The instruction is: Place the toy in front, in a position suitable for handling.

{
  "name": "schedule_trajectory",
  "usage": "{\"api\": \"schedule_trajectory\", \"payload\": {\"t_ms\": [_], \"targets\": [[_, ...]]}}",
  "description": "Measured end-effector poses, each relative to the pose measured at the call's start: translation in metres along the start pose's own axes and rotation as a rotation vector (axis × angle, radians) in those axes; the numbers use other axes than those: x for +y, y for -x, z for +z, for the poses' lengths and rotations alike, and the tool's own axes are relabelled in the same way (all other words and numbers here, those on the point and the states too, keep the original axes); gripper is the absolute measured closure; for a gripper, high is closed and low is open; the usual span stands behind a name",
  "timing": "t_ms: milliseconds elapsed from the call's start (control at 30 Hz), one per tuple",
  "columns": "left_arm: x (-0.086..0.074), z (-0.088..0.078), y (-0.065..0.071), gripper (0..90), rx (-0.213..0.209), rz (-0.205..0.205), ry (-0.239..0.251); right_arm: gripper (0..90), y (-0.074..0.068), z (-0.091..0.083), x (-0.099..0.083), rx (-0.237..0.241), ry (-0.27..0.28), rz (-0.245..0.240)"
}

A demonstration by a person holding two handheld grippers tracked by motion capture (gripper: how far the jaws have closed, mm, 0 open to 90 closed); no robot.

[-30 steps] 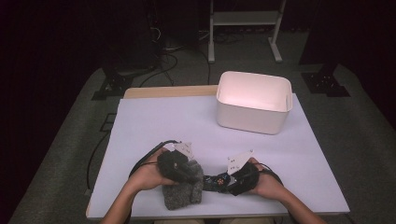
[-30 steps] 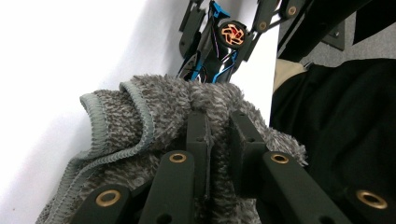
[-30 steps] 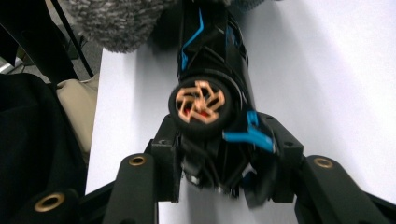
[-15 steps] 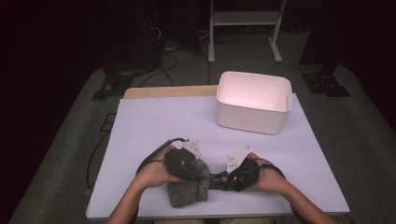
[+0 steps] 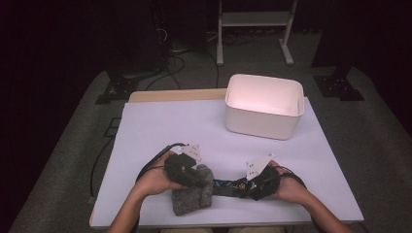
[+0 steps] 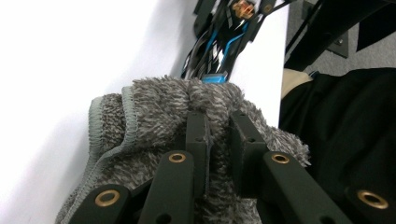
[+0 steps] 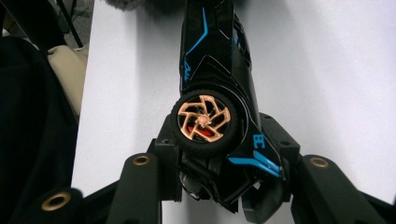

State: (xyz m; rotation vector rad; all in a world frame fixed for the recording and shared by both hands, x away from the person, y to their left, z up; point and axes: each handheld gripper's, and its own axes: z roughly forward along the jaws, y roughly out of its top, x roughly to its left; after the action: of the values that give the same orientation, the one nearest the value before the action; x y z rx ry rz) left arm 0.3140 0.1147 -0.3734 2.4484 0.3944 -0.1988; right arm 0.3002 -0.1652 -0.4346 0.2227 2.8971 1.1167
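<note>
My left gripper [image 5: 194, 175] is clamped on a fold of the grey fluffy cloth [image 5: 192, 196], which lies near the front edge of the white table [image 5: 160, 126]. Moving right, the black toy car [image 5: 228, 187] with blue trim stretches between cloth and my right gripper [image 5: 250, 187], whose jaws grip its rear, a copper-spoked wheel [image 7: 204, 122] between them. The white bin [image 5: 265, 111] sits well apart, farther back.
</note>
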Motion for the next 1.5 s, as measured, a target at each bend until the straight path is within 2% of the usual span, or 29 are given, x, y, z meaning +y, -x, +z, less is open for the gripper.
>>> {"api": "schedule_trajectory", "payload": {"t_ms": [100,233,367,400,500,533,600,700,833,933,1033,1133,1367,1500], "targets": [[-0.002,0.001,-0.001,79.7,-0.014,-0.009,0.006,57.0,0.000,0.000,-0.001,0.003,0.006,0.009],[0.004,0.005,0.001,79.7,-0.016,0.005,0.000,57.0,0.000,0.000,-0.001,0.002,0.008,0.012],[0.023,0.012,0.008,79.7,-0.036,0.048,0.003,56.9,-0.001,0.001,-0.002,-0.005,0.019,0.009],[0.023,0.012,0.008,79.7,-0.036,0.048,0.003,57.0,-0.001,0.001,-0.003,-0.004,0.023,0.010],[0.049,0.033,0.016,79.7,-0.063,0.097,-0.026,56.9,-0.001,0.001,-0.003,-0.004,0.033,0.018],[0.049,0.033,0.016,79.7,-0.063,0.097,-0.026,56.9,-0.001,0.001,-0.003,-0.004,0.033,0.018],[0.057,0.046,0.019,79.7,-0.063,0.114,-0.052,56.8,-0.002,0.002,-0.005,-0.012,0.045,0.020],[0.069,0.058,0.020,79.7,-0.099,0.136,-0.038,56.8,-0.004,0.002,-0.005,-0.019,0.050,0.015],[0.079,0.066,0.023,79.7,-0.107,0.144,-0.042,56.6,-0.005,0.002,-0.006,-0.022,0.055,0.023],[0.075,0.062,0.021,79.7,-0.099,0.139,-0.045,56.6,-0.006,0.002,-0.007,-0.027,0.058,0.025],[0.065,0.053,0.019,79.6,-0.079,0.133,-0.050,56.6,-0.005,0.002,-0.007,-0.022,0.056,0.024],[0.052,0.043,0.016,79.6,-0.056,0.100,-0.037,56.6,-0.005,0.002,-0.007,-0.025,0.055,0.021],[0.014,0.014,0.006,78.1,-0.039,0.023,0.021,56.5,-0.004,0.002,-0.005,-0.022,0.044,0.022],[0.007,0.007,0.006,78.0,-0.025,0.012,0.029,56.2,-0.004,0.002,-0.003,-0.017,0.027,0.036]]}}
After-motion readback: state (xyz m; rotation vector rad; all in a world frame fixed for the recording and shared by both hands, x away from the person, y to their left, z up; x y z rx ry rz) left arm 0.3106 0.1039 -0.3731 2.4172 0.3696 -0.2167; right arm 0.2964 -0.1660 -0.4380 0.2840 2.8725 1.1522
